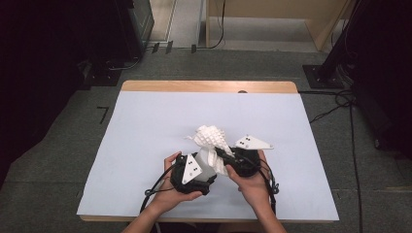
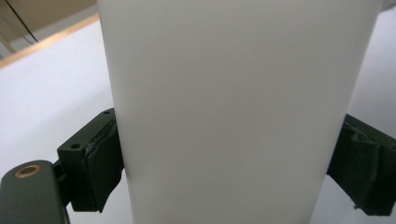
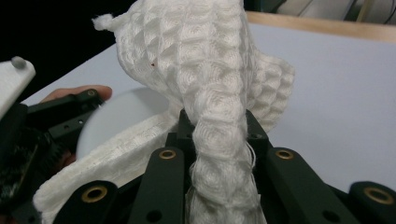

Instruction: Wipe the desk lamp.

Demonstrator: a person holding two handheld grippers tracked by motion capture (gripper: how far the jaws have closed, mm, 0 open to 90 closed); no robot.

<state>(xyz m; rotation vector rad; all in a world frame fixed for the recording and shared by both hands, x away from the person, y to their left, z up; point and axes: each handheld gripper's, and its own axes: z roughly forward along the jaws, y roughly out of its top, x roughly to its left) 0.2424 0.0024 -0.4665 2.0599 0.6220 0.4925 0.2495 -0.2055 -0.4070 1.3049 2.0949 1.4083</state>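
My left gripper (image 2: 224, 172) clenched on smooth white cylinder (image 2: 233, 112); its top and base cut off. My right gripper (image 3: 219, 135) pinching waffle-weave cloth (image 3: 205, 60), bunched at near-centre of table (image 1: 145, 126). Cloth partly covers cylinder.

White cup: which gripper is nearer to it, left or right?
Left. The left gripper is clamped on the white cup, pads on both sides. The right gripper sits beside the cup, shut on the waffle cloth.
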